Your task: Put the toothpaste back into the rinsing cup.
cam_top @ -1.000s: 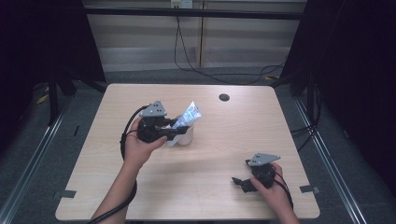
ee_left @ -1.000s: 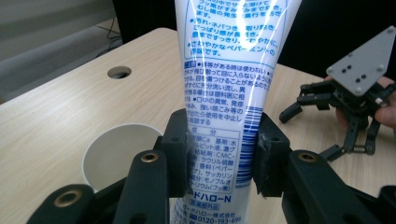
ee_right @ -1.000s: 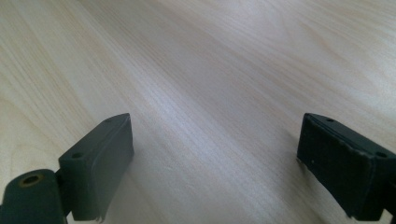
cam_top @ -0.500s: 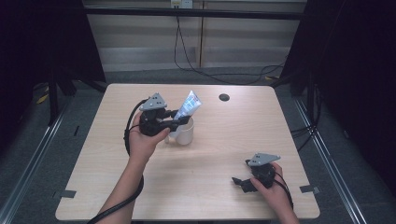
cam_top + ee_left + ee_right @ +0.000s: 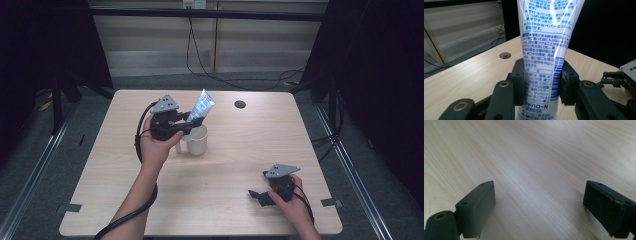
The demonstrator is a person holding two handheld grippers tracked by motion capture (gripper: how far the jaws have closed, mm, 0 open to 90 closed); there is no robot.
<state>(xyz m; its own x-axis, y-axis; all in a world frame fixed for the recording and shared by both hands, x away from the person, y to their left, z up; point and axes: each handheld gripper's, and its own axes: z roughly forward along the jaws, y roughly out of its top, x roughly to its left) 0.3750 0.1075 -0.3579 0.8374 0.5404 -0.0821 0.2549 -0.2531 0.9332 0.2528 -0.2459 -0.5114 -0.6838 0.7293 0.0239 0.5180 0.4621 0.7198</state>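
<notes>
Toothpaste tube (image 5: 202, 107) sits upper centre-left of the high view, tilted, lower end over the white cup (image 5: 197, 140). Left gripper (image 5: 192, 121) is clamped on the tube; pads press both sides in the left gripper view (image 5: 544, 82). Right gripper (image 5: 256, 194) rests lower right on the table (image 5: 240, 155), jaws wide apart, nothing between. Dark hole (image 5: 240, 104) near the table's far edge.

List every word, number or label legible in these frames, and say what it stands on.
"ハローN" – tube, near its lower end, between the left gripper pads.
"0120-193-696" – tube, lowest line.
"ペパーミント" – tube, upper text.
The rest of the tube's small Japanese print is too fine to read reliably.
</notes>
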